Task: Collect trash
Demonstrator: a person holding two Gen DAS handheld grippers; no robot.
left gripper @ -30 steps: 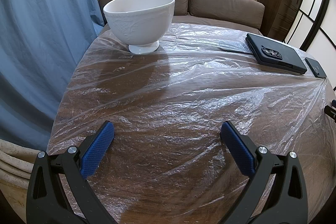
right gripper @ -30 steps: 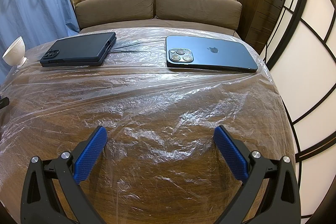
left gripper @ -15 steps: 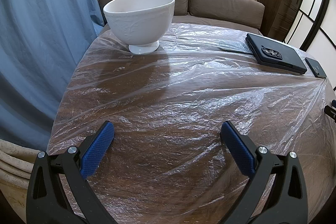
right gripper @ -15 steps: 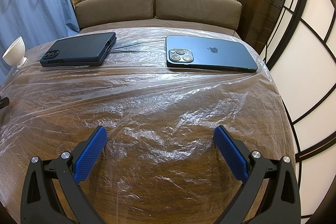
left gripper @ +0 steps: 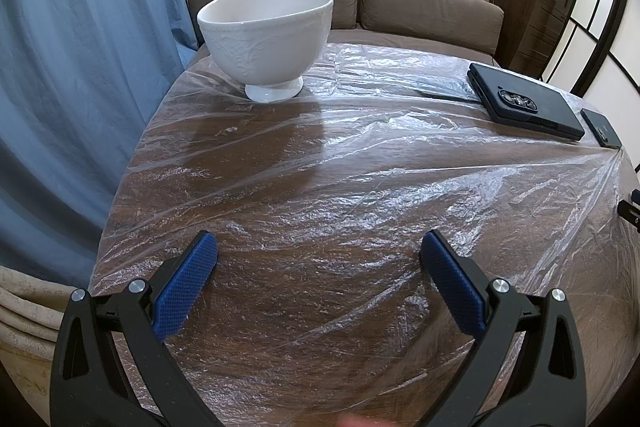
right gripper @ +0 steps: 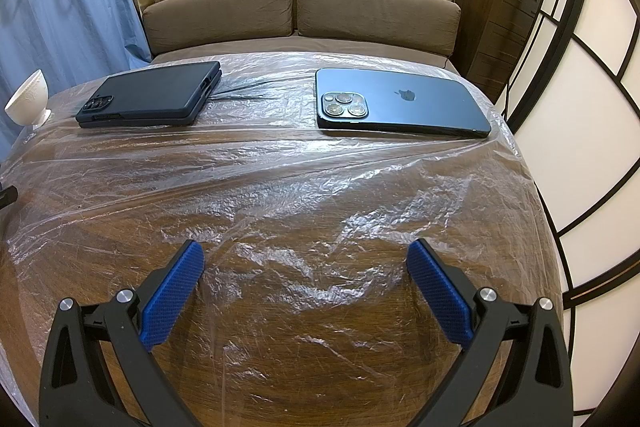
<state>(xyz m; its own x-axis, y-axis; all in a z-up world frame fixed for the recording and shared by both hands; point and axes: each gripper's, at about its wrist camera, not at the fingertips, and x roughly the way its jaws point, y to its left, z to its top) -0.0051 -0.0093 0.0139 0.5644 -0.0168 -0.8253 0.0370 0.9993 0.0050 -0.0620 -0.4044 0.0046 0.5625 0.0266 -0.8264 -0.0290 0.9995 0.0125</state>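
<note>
A crinkled sheet of clear plastic film [left gripper: 360,163] lies spread flat over the round dark wooden tabletop [right gripper: 320,367], covering most of it and reaching its far edge.

The left claw [left gripper: 319,255] hangs low over the near part of the film with its blue-padded jaws spread wide and nothing between them. The right claw [right gripper: 306,259] does the same over its side of the film, released and empty.

A white footed ceramic bowl [left gripper: 267,39] stands upright on the film at the far left. A black cased phone [right gripper: 152,95] lies camera-side up near the far edge, and a dark blue smartphone [right gripper: 400,103] lies beside it to the right, apart from it. A brown sofa [right gripper: 300,11] stands behind the tabletop.
</note>
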